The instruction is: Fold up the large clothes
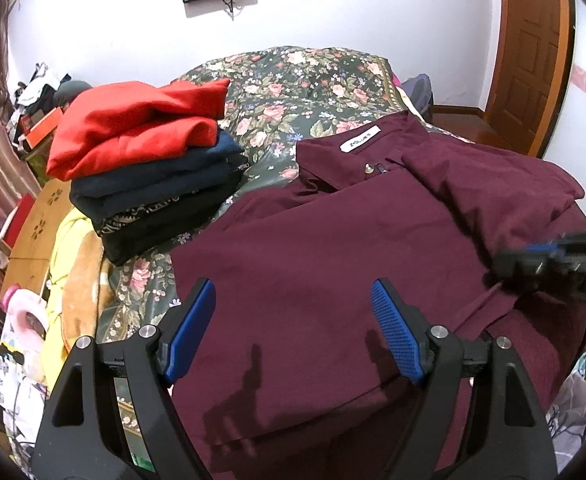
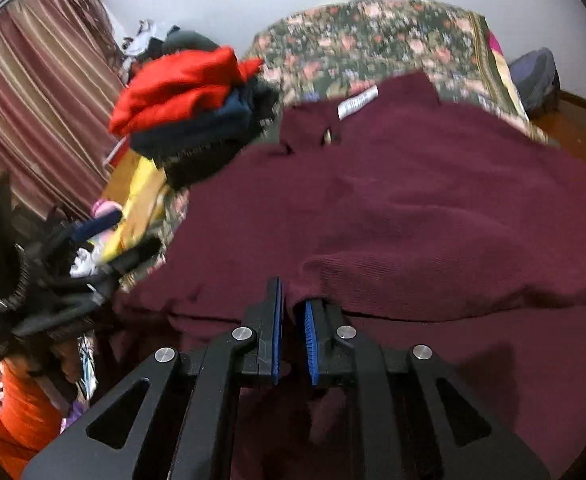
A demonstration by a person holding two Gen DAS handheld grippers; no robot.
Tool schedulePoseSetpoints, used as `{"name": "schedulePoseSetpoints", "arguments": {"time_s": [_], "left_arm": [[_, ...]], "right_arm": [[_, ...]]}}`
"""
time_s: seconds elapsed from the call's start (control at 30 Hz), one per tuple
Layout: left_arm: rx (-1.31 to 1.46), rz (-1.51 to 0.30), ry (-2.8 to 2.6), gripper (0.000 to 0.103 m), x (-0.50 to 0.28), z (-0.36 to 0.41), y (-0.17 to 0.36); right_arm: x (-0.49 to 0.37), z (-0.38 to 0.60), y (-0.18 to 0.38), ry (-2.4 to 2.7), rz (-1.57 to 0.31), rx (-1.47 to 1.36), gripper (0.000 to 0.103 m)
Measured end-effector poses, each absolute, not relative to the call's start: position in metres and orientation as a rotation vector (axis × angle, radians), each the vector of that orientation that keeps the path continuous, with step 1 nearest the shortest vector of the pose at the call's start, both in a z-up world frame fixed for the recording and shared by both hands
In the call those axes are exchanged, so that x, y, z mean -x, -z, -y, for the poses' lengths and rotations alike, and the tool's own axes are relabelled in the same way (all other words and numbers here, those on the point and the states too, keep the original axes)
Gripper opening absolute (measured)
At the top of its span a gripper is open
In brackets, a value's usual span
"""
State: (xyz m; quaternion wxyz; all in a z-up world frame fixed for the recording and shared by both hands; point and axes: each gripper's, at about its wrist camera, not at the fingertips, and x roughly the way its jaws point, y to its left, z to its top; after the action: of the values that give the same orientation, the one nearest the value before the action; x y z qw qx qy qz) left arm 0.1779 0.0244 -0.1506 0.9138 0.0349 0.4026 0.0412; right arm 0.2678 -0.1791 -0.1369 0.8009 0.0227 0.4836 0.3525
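Note:
A large maroon shirt point(image 1: 333, 248) with a white neck label point(image 1: 360, 139) lies spread on the floral bedspread point(image 1: 293, 80). My left gripper point(image 1: 293, 300) is open and empty, just above the shirt's near left part. My right gripper point(image 2: 293, 304) is shut on a fold of the maroon shirt point(image 2: 413, 200) at its near edge. The right gripper also shows in the left wrist view point(image 1: 553, 264), at the shirt's right side. The left gripper shows at the left of the right wrist view point(image 2: 93, 240).
A stack of folded clothes, red point(image 1: 141, 124) on navy and black, sits on the bed left of the shirt. A yellow cloth point(image 1: 65, 240) and clutter lie off the bed's left edge. Curtains point(image 2: 33, 100) hang at left, a wooden door point(image 1: 533, 60) stands at right.

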Motion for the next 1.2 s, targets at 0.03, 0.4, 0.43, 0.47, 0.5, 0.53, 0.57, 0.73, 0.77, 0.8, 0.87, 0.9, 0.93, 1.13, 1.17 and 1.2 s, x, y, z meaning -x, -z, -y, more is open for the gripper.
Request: {"name": "schedulePoseSetpoints", "arguments": {"time_s": [0.03, 0.4, 0.43, 0.47, 0.5, 0.53, 0.57, 0.73, 0.77, 0.8, 0.87, 0.9, 0.93, 1.13, 1.17, 1.2], "left_arm": [[-0.075, -0.824, -0.081, 0.079, -0.178, -0.022, 0.149], [-0.178, -0.740, 0.068, 0.080, -0.202, 0.046, 0.114], [-0.192, -0.737, 0.088, 0.080, -0.206, 0.055, 0.113], [-0.213, -0.735, 0.114, 0.080, -0.211, 0.067, 0.112], [-0.232, -0.734, 0.135, 0.080, -0.216, 0.078, 0.112], [-0.248, -0.735, 0.154, 0.080, -0.220, 0.088, 0.113], [-0.263, -0.736, 0.178, 0.080, -0.225, 0.100, 0.114], [-0.323, -0.756, 0.285, 0.080, -0.244, 0.150, 0.122], [-0.338, -0.764, 0.310, 0.080, -0.249, 0.163, 0.125], [-0.352, -0.771, 0.335, 0.080, -0.252, 0.175, 0.126], [-0.378, -0.780, 0.371, 0.080, -0.257, 0.193, 0.131], [-0.396, -0.788, 0.393, 0.079, -0.261, 0.205, 0.135], [-0.400, -0.801, 0.408, 0.079, -0.264, 0.212, 0.139], [-0.415, -0.974, 0.485, 0.067, -0.294, 0.250, 0.176], [-0.415, -0.994, 0.484, 0.066, -0.296, 0.251, 0.182], [-0.406, -1.023, 0.483, 0.061, -0.300, 0.253, 0.189]], "right_arm": [[-0.267, 0.183, 0.133, -0.758, -1.037, -0.049, 0.011], [-0.252, 0.251, 0.094, -0.578, -0.858, -0.012, 0.051], [-0.254, 0.260, 0.093, -0.550, -0.857, -0.025, 0.051], [-0.256, 0.269, 0.093, -0.520, -0.855, -0.040, 0.051], [-0.258, 0.281, 0.093, -0.488, -0.852, -0.059, 0.051], [-0.260, 0.294, 0.094, -0.451, -0.850, -0.081, 0.051], [-0.260, 0.303, 0.093, -0.424, -0.849, -0.095, 0.051], [-0.263, 0.349, 0.095, -0.270, -0.833, -0.144, 0.051], [-0.263, 0.353, 0.095, -0.250, -0.833, -0.148, 0.051], [-0.264, 0.358, 0.096, -0.233, -0.834, -0.154, 0.051], [-0.265, 0.367, 0.101, -0.211, -0.843, -0.178, 0.051], [-0.265, 0.370, 0.103, -0.207, -0.850, -0.190, 0.051], [-0.265, 0.372, 0.106, -0.205, -0.856, -0.200, 0.051], [-0.265, 0.376, 0.120, -0.207, -0.891, -0.231, 0.051], [-0.264, 0.377, 0.121, -0.209, -0.895, -0.235, 0.051], [-0.263, 0.377, 0.123, -0.213, -0.900, -0.239, 0.051]]}}
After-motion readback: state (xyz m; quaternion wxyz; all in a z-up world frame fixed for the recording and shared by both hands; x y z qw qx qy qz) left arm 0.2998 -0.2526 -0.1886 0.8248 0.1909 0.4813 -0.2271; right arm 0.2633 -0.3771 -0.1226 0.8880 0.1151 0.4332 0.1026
